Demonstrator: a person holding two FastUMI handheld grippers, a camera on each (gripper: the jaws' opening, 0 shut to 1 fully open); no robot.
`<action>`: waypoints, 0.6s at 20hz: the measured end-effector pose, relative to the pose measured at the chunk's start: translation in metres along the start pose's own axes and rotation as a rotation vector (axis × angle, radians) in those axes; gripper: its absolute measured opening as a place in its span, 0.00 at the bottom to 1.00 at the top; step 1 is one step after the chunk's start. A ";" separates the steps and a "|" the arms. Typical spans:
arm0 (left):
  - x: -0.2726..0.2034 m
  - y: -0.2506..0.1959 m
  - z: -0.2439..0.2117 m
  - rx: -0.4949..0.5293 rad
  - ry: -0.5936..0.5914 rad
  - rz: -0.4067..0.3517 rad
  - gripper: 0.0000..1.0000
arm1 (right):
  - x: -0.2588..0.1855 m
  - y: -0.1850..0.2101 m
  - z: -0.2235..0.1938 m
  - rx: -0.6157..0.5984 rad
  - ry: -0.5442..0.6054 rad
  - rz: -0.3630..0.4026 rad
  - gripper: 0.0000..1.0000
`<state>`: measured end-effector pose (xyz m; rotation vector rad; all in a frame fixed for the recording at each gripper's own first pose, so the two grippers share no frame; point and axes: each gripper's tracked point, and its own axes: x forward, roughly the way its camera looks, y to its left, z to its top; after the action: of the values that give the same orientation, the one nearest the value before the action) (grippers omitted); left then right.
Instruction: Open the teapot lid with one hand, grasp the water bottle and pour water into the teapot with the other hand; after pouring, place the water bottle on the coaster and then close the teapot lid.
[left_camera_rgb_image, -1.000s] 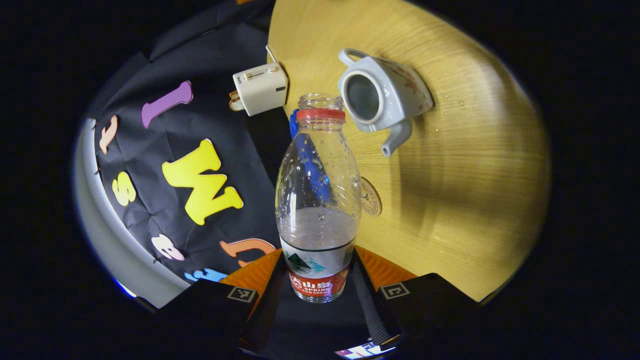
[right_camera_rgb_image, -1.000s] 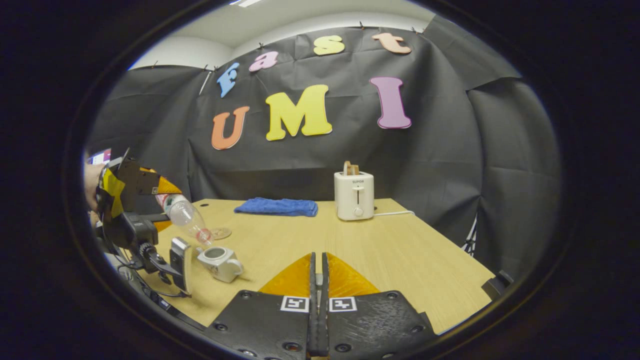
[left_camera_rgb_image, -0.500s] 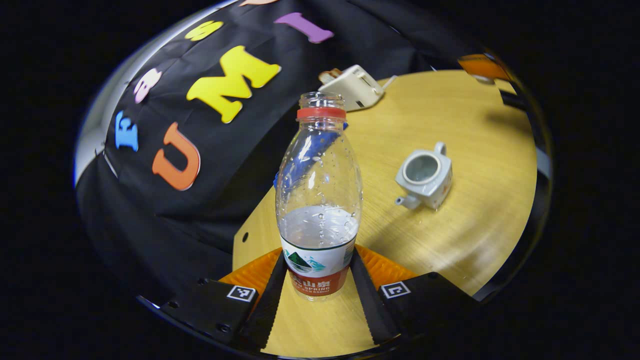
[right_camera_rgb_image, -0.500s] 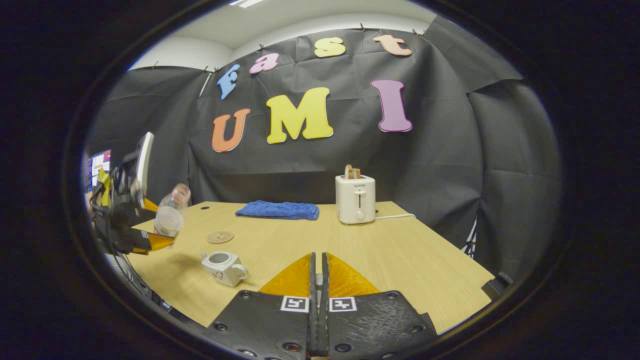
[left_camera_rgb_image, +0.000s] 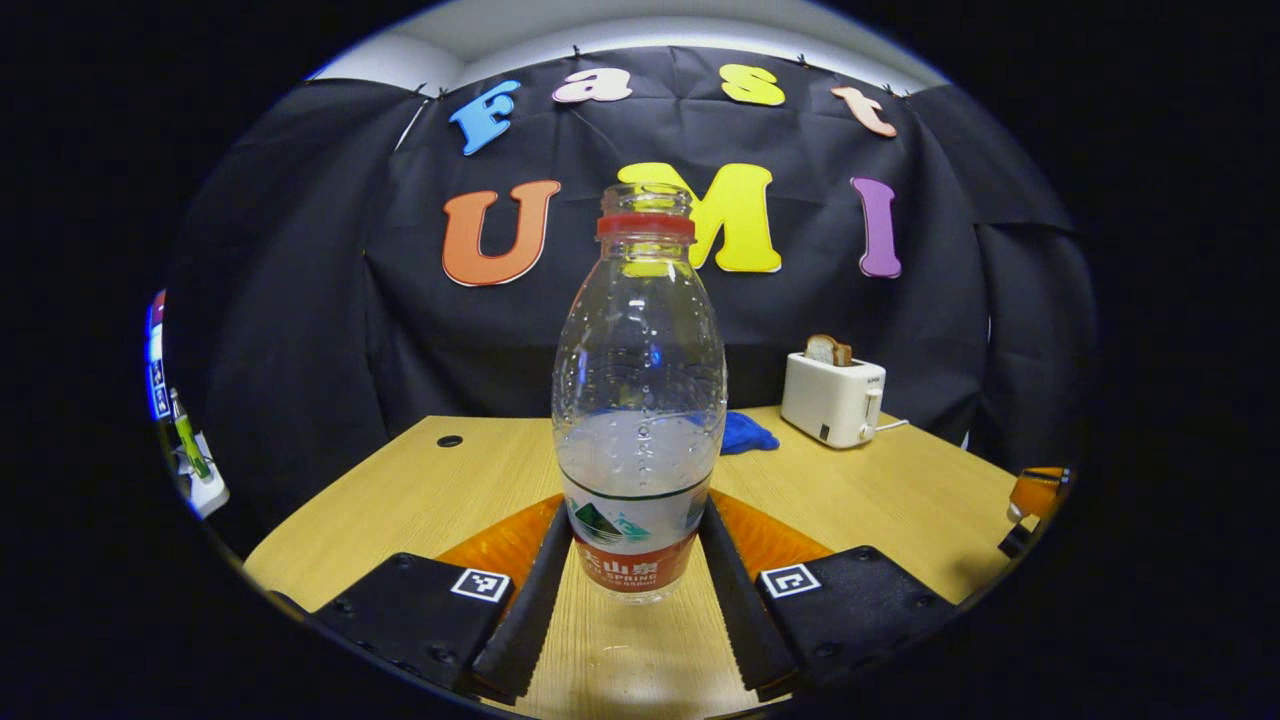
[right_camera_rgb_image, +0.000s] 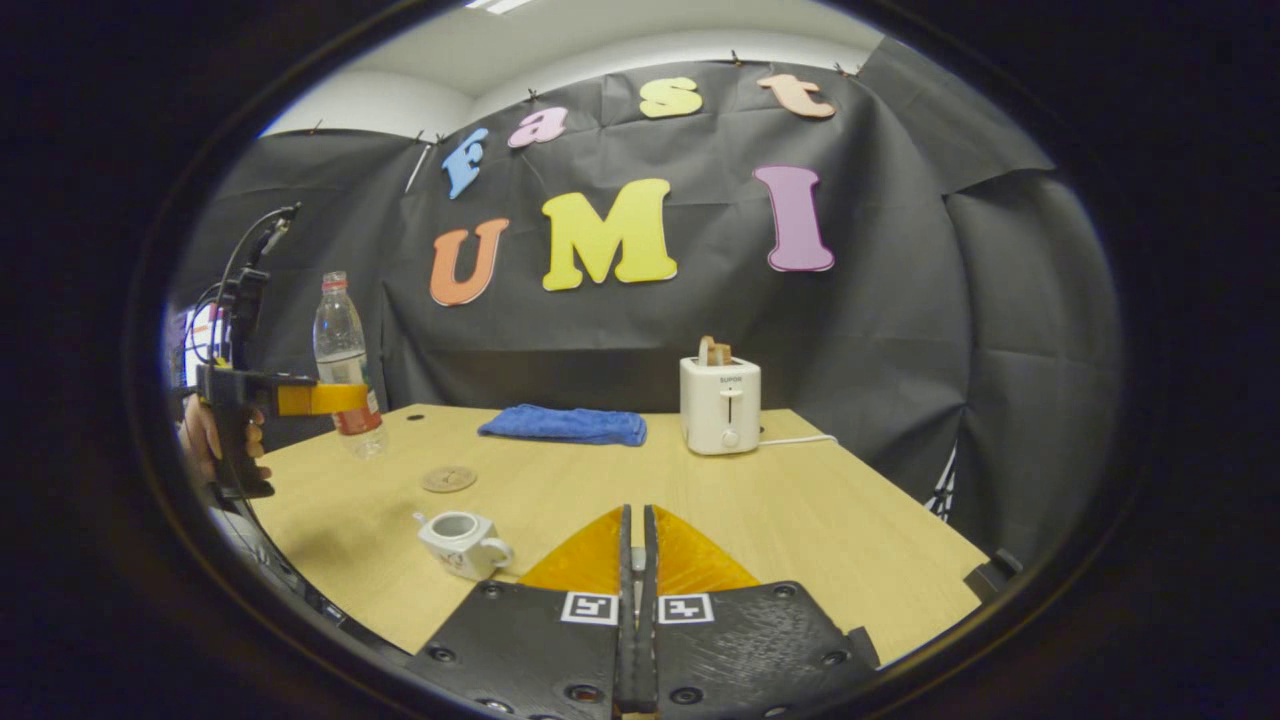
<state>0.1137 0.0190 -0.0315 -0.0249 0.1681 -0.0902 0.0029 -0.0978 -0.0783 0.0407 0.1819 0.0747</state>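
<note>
Left gripper view: my left gripper (left_camera_rgb_image: 634, 600) is clamped on the water bottle (left_camera_rgb_image: 639, 400), one finger (left_camera_rgb_image: 530, 610) pressed to each side of its labelled lower part. The bottle stands upright at frame centre, uncapped, red ring at the neck, water level just above the label, droplets on the inside wall above that. It is held above the table (left_camera_rgb_image: 420, 500), not resting on it. Toaster (left_camera_rgb_image: 833, 398) at centre right with a slice of bread in its slot; a bit of blue cloth (left_camera_rgb_image: 748, 434) shows just right of the bottle.

Right gripper view: my right gripper (right_camera_rgb_image: 637, 600) sits at bottom centre with its two fingers pressed together and nothing between them, above the table (right_camera_rgb_image: 800, 520). At the left edge I see my left gripper (right_camera_rgb_image: 330, 399) with the hand (right_camera_rgb_image: 205, 435) on its grip, holding the water bottle (right_camera_rgb_image: 343, 350) upright above the table's far left corner. The coaster (right_camera_rgb_image: 448, 479) lies flat on the table lower right of the bottle, apart from it. The teapot (right_camera_rgb_image: 462, 543) stands at lower left of centre, nearer than the coaster, its opening uncovered and its handle toward the right. Blue cloth (right_camera_rgb_image: 563, 424) lies folded at the back of the table, toaster (right_camera_rgb_image: 720, 403) just to its right with a cord running off right.
</note>
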 end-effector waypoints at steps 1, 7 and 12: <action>0.008 0.003 0.000 0.000 -0.008 0.005 0.76 | 0.001 0.001 0.000 0.001 0.000 -0.001 0.00; 0.070 0.008 -0.019 -0.019 0.003 0.011 0.76 | 0.009 -0.002 -0.011 -0.008 0.026 -0.016 0.00; 0.106 0.002 -0.046 -0.026 0.056 -0.004 0.77 | 0.012 -0.010 -0.020 -0.003 0.051 -0.054 0.00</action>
<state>0.2101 0.0110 -0.0945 -0.0487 0.2256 -0.0931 0.0117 -0.1067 -0.1004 0.0312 0.2336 0.0222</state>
